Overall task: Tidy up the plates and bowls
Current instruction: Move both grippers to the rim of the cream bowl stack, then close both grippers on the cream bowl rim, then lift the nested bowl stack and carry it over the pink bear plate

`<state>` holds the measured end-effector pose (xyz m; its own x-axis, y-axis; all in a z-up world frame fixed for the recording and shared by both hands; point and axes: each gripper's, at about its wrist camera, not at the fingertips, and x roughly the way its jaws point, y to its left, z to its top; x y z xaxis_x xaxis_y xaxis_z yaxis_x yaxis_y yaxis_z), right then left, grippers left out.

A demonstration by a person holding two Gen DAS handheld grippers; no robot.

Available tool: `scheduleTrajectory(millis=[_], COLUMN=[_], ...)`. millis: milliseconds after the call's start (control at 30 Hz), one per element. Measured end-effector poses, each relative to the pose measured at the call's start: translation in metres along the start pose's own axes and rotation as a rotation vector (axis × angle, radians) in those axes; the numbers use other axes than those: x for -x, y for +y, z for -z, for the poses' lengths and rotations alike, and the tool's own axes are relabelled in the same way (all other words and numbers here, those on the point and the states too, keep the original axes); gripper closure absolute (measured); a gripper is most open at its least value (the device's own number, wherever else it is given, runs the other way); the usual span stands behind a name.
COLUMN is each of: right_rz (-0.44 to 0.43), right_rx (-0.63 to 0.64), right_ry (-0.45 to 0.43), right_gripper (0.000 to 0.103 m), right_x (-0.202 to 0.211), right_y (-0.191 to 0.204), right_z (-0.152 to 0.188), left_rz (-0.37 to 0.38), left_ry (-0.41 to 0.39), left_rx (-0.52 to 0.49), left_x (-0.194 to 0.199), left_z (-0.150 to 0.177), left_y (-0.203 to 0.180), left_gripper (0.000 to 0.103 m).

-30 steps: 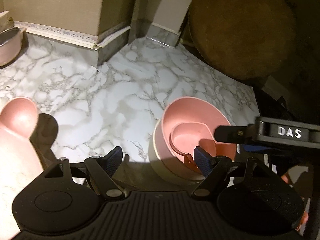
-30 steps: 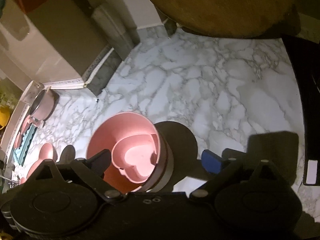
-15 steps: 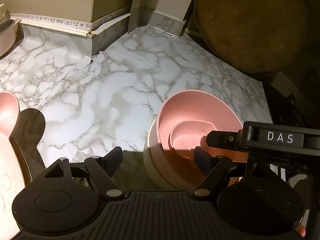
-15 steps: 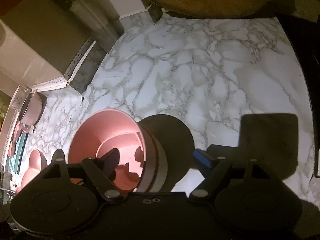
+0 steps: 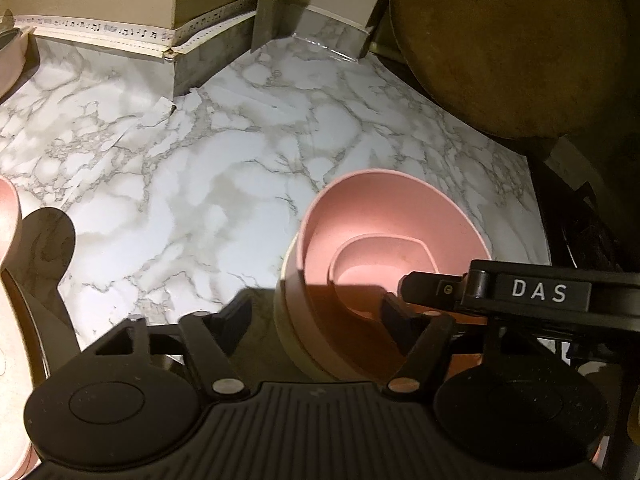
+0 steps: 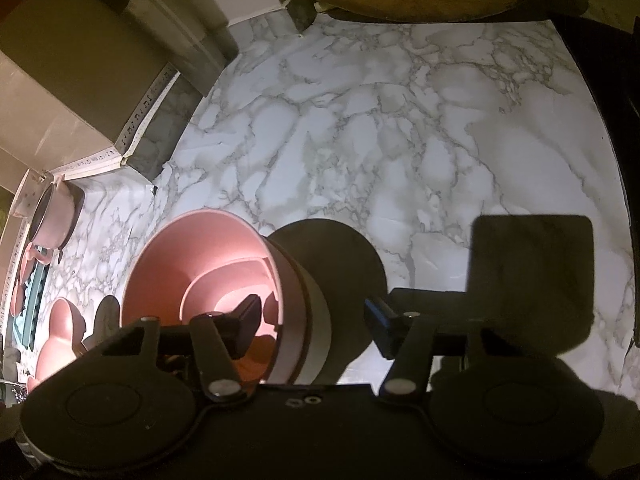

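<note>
A stack of bowls (image 5: 384, 240) stands on the marble counter, pink ones nested over a cream one, with a small pink dish (image 5: 372, 264) inside. My left gripper (image 5: 316, 316) is open and straddles the stack's left wall, right finger inside the bowl. My right gripper (image 6: 316, 316) is open and straddles the right wall of the stack (image 6: 208, 264), left finger inside. The right gripper's body, marked DAS, shows in the left wrist view (image 5: 536, 292). A pink mouse-eared plate (image 6: 60, 340) lies at the left, also at the left edge of the left wrist view (image 5: 8, 216).
A round wooden board (image 5: 508, 44) leans at the back right. A pink pot (image 6: 54, 216) and a teal rack (image 6: 32, 304) sit far left. A box with a ruler strip (image 5: 120, 32) stands at the back. The counter's dark right edge (image 6: 624, 160) is close.
Both grippers have moved closer and lower onto the bowl stack; each now has one finger inside the rim. The stack stays on the counter.
</note>
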<state>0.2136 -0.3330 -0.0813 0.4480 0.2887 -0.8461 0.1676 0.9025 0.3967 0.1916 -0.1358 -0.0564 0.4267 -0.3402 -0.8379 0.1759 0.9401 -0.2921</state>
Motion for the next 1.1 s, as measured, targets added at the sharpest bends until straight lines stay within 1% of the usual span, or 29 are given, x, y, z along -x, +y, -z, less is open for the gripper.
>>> scheduleTrajectory(millis=[67,133,300,367,500,567,633,900,1100], right_rz=[-0.002,-0.008,-0.020,-0.028,-0.019,-0.015,-0.009,-0.013,-0.030], right_rx=[0.000,-0.004,-0.007,-0.007,0.009,0.009,0.016,0.054,0.076], right_ry=[0.002,0.001,0.005,0.007,0.003,0.001,0.000,-0.018,-0.033], right_gripper=[0.052,0.056,0.065,0.073,0.074,0.077,0.078,0.079,0.079], right_x=[0.000,0.001,0.001,0.001,0.002,0.003,0.004,0.013,0.024], right_y=[0.000,0.000,0.001,0.002,0.005,0.005,0.005,0.014,0.026], right_z=[0.000,-0.001,-0.001,-0.001,0.000,0.000,0.000,0.003,0.005], left_rz=[0.005,0.010,0.005,0.004,0.001,0.001,0.002,-0.009,-0.017], left_ry=[-0.001,0.000,0.000,0.001,-0.003,-0.002,-0.004,-0.014,-0.039], left_rx=[-0.003,-0.009,-0.019,-0.023,-0.025,-0.025,-0.024,-0.018,-0.015], left_x=[0.000,0.000,0.000,0.000,0.000,0.001,0.003,0.017,0.034], left_z=[-0.001,-0.001,0.000,0.000,0.001,0.001,0.002,0.003,0.003], left_y=[-0.001,-0.002,-0.004,-0.005,-0.004,-0.004,-0.003,0.000,0.003], left_gripper=[0.041,0.046,0.048,0.049,0.052,0.053,0.053,0.053,0.053])
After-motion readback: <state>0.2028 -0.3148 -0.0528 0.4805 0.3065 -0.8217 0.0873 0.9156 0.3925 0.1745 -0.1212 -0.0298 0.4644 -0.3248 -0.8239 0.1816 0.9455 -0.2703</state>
